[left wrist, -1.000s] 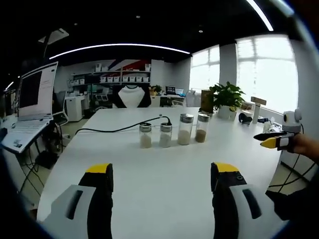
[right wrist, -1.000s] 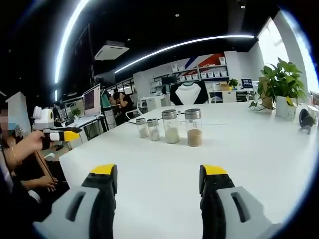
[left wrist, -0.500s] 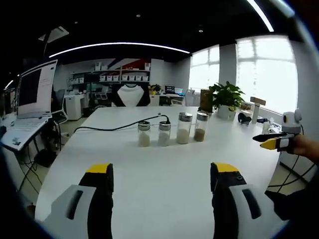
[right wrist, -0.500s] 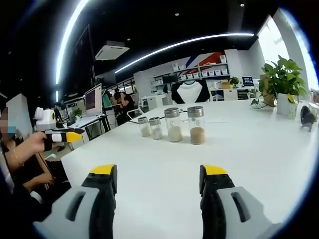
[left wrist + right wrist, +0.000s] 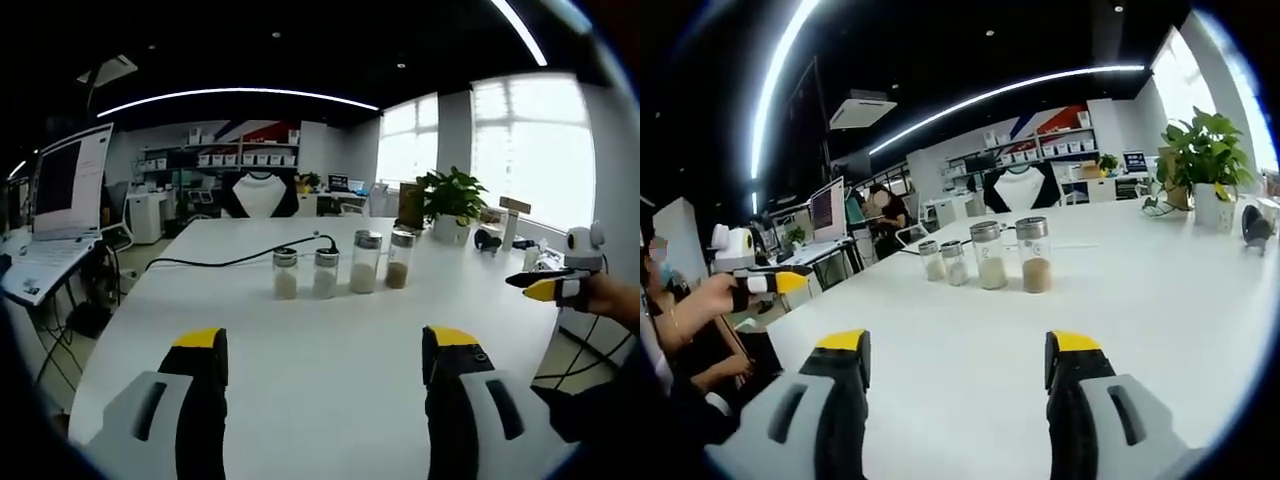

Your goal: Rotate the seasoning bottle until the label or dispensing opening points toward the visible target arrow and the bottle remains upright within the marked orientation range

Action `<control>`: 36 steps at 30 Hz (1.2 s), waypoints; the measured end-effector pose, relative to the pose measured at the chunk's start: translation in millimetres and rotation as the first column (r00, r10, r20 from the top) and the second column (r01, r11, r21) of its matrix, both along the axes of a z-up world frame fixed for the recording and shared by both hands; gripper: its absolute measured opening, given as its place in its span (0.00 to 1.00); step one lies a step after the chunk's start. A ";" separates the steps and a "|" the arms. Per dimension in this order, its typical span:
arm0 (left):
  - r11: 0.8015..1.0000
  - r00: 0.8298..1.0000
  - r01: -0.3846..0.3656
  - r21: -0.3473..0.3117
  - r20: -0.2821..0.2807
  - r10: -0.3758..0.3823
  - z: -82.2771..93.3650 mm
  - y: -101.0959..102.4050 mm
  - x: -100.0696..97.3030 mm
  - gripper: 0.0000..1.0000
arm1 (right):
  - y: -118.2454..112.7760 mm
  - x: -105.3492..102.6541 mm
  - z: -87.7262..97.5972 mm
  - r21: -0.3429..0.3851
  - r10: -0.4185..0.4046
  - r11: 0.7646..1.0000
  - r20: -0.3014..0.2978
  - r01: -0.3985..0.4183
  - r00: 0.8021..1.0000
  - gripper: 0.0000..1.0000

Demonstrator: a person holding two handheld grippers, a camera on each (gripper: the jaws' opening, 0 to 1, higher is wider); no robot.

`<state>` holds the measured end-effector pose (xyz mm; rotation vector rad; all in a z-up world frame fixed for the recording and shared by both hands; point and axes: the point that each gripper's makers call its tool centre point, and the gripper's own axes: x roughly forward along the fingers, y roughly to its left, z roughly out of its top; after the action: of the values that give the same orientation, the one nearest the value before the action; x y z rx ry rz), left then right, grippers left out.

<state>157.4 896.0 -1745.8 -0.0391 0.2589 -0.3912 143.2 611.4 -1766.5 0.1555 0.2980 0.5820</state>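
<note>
Clearly, nothing is gripped yet: the left claw [image 5: 317, 375] and the right claw [image 5: 957, 375] are both held spread and empty above the white desk [image 5: 330, 330]. Four bottles are counted, standing upright in a short row near the middle of the desk, two short ones and two taller ones, each partly filled with a pale or brown seasoning. In the left gripper view the row [image 5: 340, 270] lies at about 12 o'clock from the jaws, well apart from them. In the right gripper view the row [image 5: 985, 262] is seen at 12 o'clock too, with the tallest brown-filled bottle [image 5: 1034, 256] at its near end. That bottle is judged nearer to the right claw, so the right is favoured for the reach. Long axes are vertical, so a level approach with the jaws either side is called for. No target arrow can be made out. One black cable [image 5: 235, 260] and one plant [image 5: 450, 195] are also seen.
</note>
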 end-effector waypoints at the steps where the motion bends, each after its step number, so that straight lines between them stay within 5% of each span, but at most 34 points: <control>1: 1.000 1.000 -0.001 -0.003 0.001 0.001 0.3 -0.2 -0.4 0.85 | -0.3 0.0 0.1 0.005 -0.003 1.000 -0.003 0.003 1.000 0.76; 9: 1.000 1.000 0.001 -0.011 0.004 -0.001 1.6 -2.0 -4.7 0.85 | -3.1 -3.8 5.0 -0.023 -0.026 0.999 0.017 0.026 1.000 0.87; 36: 1.000 1.000 0.014 -0.002 -0.001 -0.014 -0.7 -5.0 -9.5 0.85 | -9.6 -6.0 10.3 -0.041 -0.023 0.999 0.042 0.025 0.999 0.86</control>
<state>147.9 891.0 -1746.5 -0.0395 0.2597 -0.4056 137.2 601.8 -1756.2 0.1072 0.2678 0.5542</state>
